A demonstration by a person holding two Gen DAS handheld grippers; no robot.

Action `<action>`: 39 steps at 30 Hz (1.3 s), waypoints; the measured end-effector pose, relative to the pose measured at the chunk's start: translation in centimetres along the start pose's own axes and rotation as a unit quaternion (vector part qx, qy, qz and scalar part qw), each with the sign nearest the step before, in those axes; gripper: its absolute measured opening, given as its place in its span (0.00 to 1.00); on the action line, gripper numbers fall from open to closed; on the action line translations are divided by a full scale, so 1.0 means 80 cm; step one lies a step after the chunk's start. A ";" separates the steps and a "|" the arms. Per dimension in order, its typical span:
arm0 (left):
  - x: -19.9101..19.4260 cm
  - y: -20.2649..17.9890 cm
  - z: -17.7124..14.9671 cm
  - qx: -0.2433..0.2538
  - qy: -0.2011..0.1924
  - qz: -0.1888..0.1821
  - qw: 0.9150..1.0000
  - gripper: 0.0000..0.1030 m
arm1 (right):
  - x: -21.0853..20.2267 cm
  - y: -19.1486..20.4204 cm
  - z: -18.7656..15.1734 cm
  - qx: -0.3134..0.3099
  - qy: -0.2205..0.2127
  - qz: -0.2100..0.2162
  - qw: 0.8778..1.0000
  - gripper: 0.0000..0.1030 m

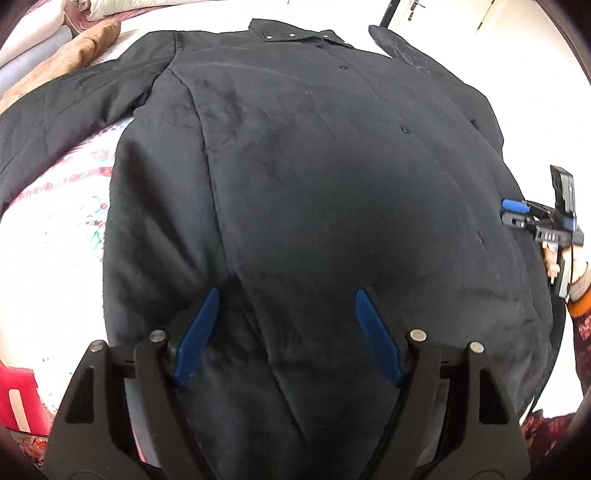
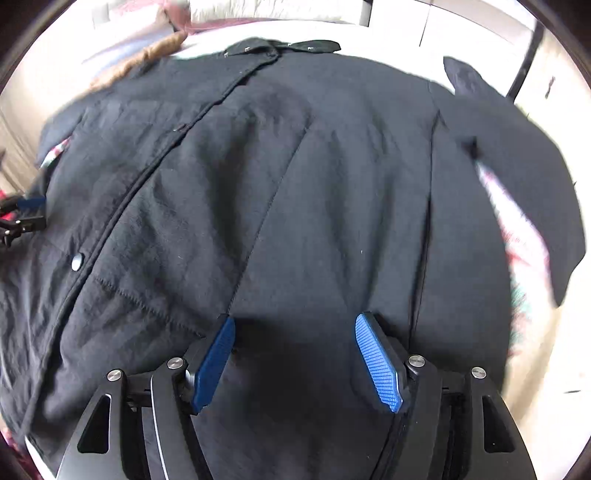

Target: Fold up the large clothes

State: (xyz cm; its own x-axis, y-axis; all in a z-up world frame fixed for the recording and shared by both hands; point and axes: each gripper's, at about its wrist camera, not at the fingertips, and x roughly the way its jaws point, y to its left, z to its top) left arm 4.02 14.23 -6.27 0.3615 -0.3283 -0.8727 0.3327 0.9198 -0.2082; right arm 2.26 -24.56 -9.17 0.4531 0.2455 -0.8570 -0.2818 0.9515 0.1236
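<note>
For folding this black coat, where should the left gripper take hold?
Probably the left sleeve, near its outer edge, coming from the coat's left side. It lies spread out flat on the bedsheet, apart from the body. The left gripper is open.

Large black quilted coat (image 1: 314,192) spread flat, front up, snapped shut, sleeves outstretched.

I see the coat (image 1: 314,184) spread flat on the bed (image 1: 55,240). Its collar (image 1: 291,31) lies farthest from me, a pillow (image 1: 70,55) beside its left sleeve (image 1: 74,110).

No text or label can be read.
</note>
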 end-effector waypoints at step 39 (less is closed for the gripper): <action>-0.051 0.259 0.034 -0.409 -0.128 0.138 0.893 0.97 | -0.014 0.118 0.156 -0.060 0.099 -0.058 0.992 0.76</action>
State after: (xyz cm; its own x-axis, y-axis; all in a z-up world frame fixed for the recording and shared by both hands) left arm 11.84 34.05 -5.84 0.5533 -0.0064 -0.8330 -0.5097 0.7883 -0.3446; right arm 9.65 -13.56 -0.85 0.3163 0.0836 -0.9450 -0.3418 0.9393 -0.0313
